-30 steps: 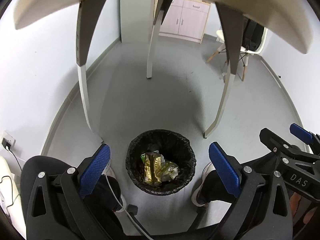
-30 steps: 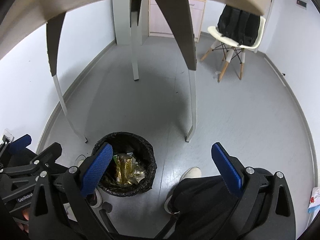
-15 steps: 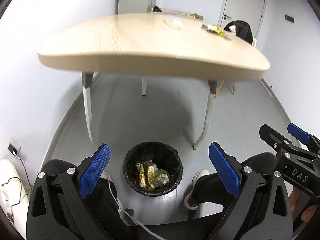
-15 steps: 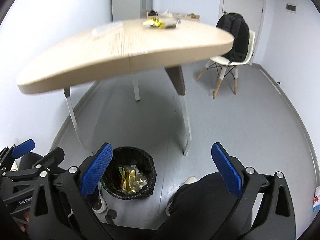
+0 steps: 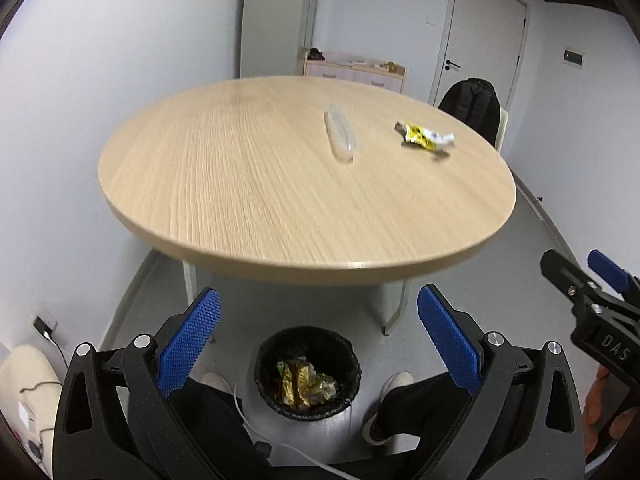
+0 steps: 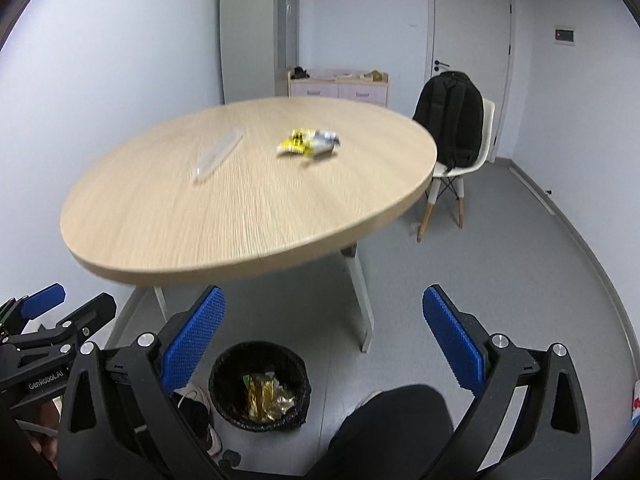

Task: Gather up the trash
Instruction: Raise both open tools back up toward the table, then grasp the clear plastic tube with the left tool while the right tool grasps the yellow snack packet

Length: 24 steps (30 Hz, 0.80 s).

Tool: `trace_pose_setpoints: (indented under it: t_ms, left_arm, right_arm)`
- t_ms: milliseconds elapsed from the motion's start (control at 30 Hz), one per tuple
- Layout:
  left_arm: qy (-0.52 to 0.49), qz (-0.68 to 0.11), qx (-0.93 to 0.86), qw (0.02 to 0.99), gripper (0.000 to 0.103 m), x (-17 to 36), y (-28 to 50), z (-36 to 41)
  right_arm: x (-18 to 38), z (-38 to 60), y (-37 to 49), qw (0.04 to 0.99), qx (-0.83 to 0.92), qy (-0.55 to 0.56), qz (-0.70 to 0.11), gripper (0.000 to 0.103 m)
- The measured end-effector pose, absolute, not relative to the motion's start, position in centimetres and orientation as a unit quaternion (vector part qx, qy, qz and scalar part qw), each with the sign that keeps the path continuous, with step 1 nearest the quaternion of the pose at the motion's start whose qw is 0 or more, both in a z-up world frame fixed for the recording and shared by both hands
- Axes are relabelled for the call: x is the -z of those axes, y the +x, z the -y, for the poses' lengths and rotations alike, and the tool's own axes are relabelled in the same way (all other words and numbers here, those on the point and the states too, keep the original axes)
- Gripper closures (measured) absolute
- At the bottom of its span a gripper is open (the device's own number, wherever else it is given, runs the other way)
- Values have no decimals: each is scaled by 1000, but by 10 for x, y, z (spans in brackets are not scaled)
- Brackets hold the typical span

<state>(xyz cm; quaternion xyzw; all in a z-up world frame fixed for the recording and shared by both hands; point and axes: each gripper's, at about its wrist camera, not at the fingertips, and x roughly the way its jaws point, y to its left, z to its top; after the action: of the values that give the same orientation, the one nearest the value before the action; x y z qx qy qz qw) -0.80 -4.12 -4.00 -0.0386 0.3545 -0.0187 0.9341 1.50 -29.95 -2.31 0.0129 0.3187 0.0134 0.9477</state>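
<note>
On the round wooden table (image 5: 280,200) (image 6: 224,224) lie a clear plastic wrapper (image 5: 340,138) (image 6: 218,154) and a crumpled yellow and white wrapper (image 5: 424,138) (image 6: 310,144). Below the near table edge stands a black-lined bin (image 5: 308,372) (image 6: 260,384) holding gold and green foil trash. My left gripper (image 5: 318,340) hangs open and empty above the bin. My right gripper (image 6: 324,338) is also open and empty, just right of the bin. Each gripper shows at the edge of the other's view.
A person's dark-trousered legs and shoes (image 5: 392,384) flank the bin. A white chair (image 6: 460,168) with a black backpack (image 6: 452,116) stands beyond the table's right side. A low cabinet (image 6: 338,86) and a door (image 6: 468,52) are at the back. A cable and wall plug (image 5: 44,328) lie at left.
Both cameras have risen from under the table to above its edge, so the tabletop and the two wrappers came into view. The bin now sits lower in both views. Both grippers stayed open.
</note>
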Motion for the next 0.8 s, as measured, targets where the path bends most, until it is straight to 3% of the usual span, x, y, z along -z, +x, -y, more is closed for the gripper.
trace_pose_setpoints:
  t_ms: [800]
  left_arm:
    - [-35, -362, 3, 931, 6, -9, 96, 39]
  right_arm:
    - [-44, 323, 113, 950, -16, 17, -310, 8]
